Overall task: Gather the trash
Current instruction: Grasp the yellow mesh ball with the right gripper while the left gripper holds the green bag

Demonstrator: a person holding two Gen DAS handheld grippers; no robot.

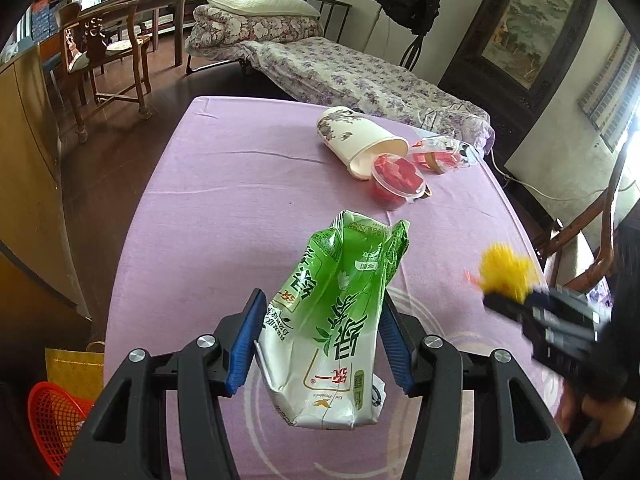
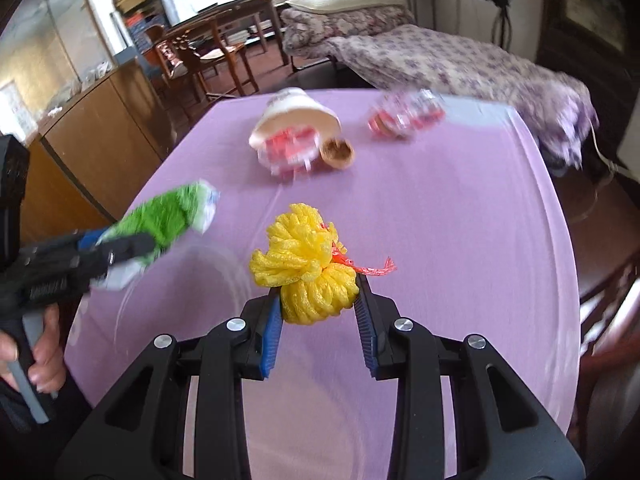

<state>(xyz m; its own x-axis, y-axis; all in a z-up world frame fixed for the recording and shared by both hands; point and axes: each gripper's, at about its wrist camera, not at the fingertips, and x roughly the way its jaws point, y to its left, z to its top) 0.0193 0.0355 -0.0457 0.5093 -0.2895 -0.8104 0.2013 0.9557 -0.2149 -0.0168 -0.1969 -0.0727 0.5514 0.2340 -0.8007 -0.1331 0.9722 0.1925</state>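
My left gripper (image 1: pixel 320 320) is shut on a crumpled green and white drink carton (image 1: pixel 340 312), held above the purple tablecloth (image 1: pixel 240 168). My right gripper (image 2: pixel 318 300) is shut on a yellow foam net (image 2: pixel 304 264) with a bit of red wrapper (image 2: pixel 370 269) sticking out. In the left wrist view the right gripper (image 1: pixel 502 294) appears blurred at the right edge with the yellow foam net (image 1: pixel 506 266). In the right wrist view the left gripper (image 2: pixel 116 248) and the carton (image 2: pixel 168 216) show at the left. A white floral bin (image 1: pixel 360 140) lies on its side at the far end.
A red plastic cup (image 1: pixel 396 182) lies at the bin's mouth, with a clear and red package (image 1: pixel 440 152) beside it and a brown nutshell (image 2: pixel 338 153) close by. An orange basket (image 1: pixel 52 420) and a yellow bag (image 1: pixel 76 368) sit on the floor to the left. A bed stands beyond the table.
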